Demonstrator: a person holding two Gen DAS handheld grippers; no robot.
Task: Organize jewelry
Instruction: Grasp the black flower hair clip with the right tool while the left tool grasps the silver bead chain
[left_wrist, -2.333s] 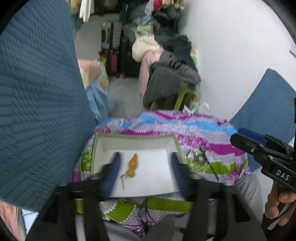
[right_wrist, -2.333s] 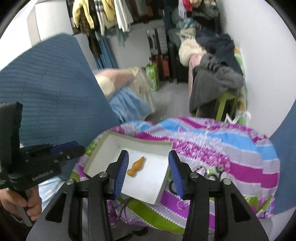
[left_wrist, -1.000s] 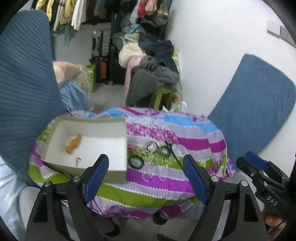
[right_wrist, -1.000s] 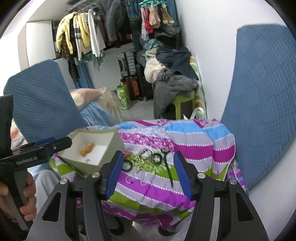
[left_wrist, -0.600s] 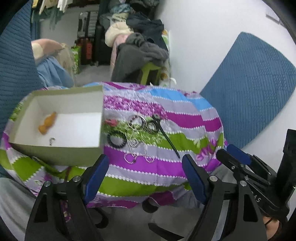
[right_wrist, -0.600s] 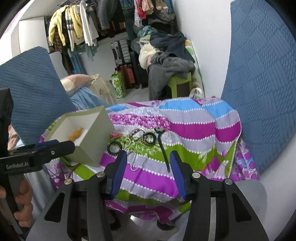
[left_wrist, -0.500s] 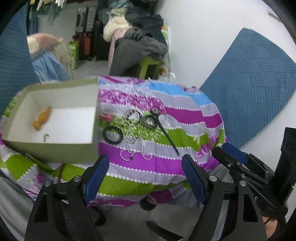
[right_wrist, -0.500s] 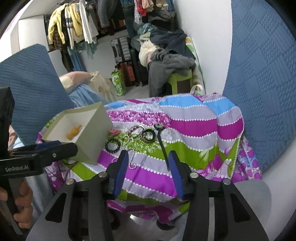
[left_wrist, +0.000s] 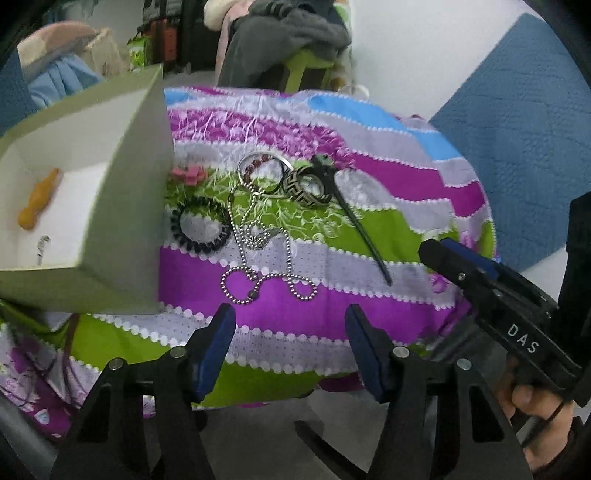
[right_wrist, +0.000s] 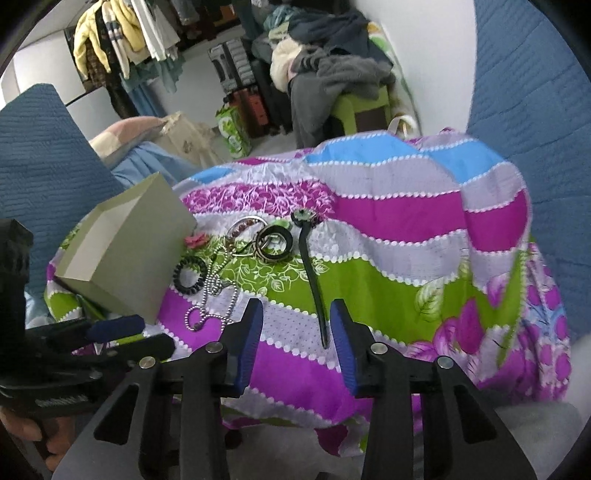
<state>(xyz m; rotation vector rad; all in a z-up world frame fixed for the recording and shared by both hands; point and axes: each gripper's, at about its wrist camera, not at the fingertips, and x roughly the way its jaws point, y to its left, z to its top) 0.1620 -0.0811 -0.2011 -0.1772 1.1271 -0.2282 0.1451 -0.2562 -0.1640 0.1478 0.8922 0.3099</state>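
Jewelry lies on a striped cloth (left_wrist: 332, 310): a silver bead chain (left_wrist: 255, 254), a black coil hair tie (left_wrist: 201, 226), patterned bangles (left_wrist: 304, 186), a thin ring (left_wrist: 260, 170), a pink flower piece (left_wrist: 188, 174) and a long black hair stick (left_wrist: 360, 232). A green-grey box (left_wrist: 122, 206) at left holds an orange piece (left_wrist: 38, 199) and a small metal piece (left_wrist: 42, 243). My left gripper (left_wrist: 290, 332) is open and empty just in front of the chain. My right gripper (right_wrist: 295, 328) is open and empty near the hair stick's (right_wrist: 314, 277) tip.
The cloth covers a small round seat; its front edge drops off below both grippers. Blue cushions (right_wrist: 535, 110) stand at right and left (right_wrist: 40, 155). Clothes piles, a green stool (right_wrist: 365, 107) and suitcases fill the room behind.
Both grippers have moved from over the box to the right and lowered close to the jewelry on the cloth. The left gripper's jaws have narrowed somewhat.
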